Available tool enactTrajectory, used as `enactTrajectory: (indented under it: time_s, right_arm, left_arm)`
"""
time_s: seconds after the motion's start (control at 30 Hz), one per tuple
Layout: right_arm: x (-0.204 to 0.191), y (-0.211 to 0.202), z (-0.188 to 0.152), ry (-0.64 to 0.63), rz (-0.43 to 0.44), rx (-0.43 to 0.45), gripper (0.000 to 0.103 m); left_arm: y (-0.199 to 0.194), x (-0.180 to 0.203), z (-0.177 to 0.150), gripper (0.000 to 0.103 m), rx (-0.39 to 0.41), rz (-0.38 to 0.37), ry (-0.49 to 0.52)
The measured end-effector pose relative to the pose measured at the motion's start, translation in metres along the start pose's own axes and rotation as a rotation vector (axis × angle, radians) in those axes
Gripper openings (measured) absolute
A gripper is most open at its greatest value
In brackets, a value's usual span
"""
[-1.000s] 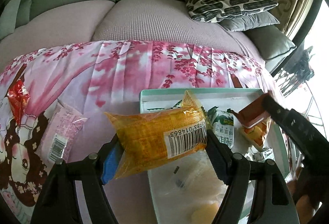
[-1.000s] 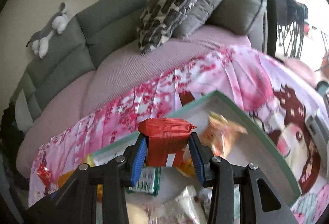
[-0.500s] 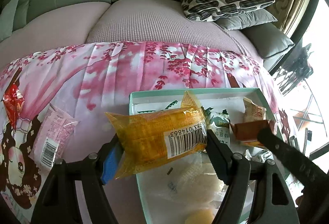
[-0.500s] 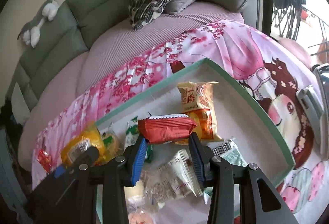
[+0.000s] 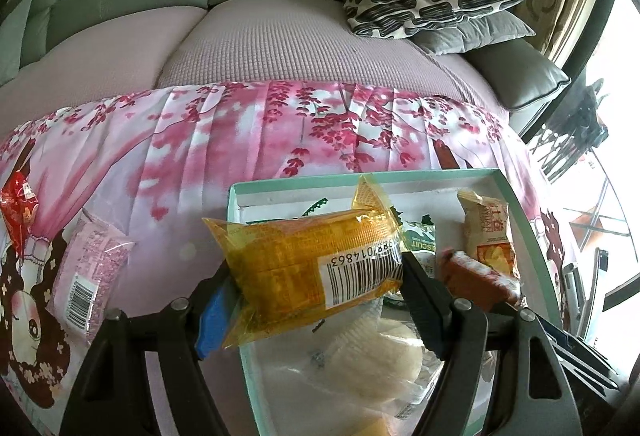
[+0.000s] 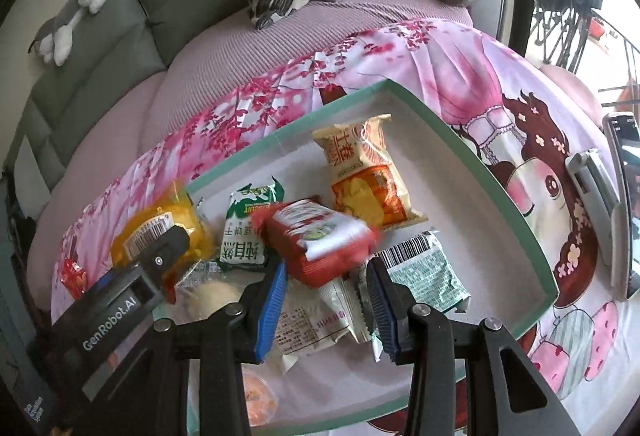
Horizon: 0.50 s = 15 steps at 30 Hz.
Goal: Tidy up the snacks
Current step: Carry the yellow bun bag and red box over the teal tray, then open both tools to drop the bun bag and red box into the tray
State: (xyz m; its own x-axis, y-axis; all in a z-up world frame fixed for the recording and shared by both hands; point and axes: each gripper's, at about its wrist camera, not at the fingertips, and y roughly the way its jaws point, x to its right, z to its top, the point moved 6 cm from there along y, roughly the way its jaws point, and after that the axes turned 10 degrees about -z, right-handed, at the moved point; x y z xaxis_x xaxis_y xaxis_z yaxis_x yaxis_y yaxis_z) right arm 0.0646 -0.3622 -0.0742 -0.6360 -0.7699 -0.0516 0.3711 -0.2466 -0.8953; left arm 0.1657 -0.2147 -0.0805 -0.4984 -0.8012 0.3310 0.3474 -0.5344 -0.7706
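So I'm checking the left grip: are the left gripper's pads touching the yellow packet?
Touching. The left wrist view shows the left gripper with both pads pressed against the ends of the yellow packet, which hangs between them above the tray's edge.

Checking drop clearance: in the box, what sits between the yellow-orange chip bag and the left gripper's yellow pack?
In the right wrist view, a green-and-white biscuit packet lies between the chip bag and the yellow pack, with the red packet held just in front.

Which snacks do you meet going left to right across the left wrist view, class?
Red packet → pink packet → yellow packet held in the left tool → green biscuit pack → beige chip bag.
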Motion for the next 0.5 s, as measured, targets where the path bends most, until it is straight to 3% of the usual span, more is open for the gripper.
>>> enactTrajectory:
  time_s: [0.23,0.5]
  right_arm:
    - [-0.0011,0.0005,-0.0006,-0.018,-0.005,-0.01,0.044]
    - [-0.0034,0.0024,-0.0014,-0.038,-0.012,-0.02,0.045]
  left_arm:
    - [0.0002,-0.0002,0.0001,0.079,-0.009,-0.003,0.001]
    - [-0.0009,0.0017,-0.0002,0.088,-0.013,-0.005,0.01]
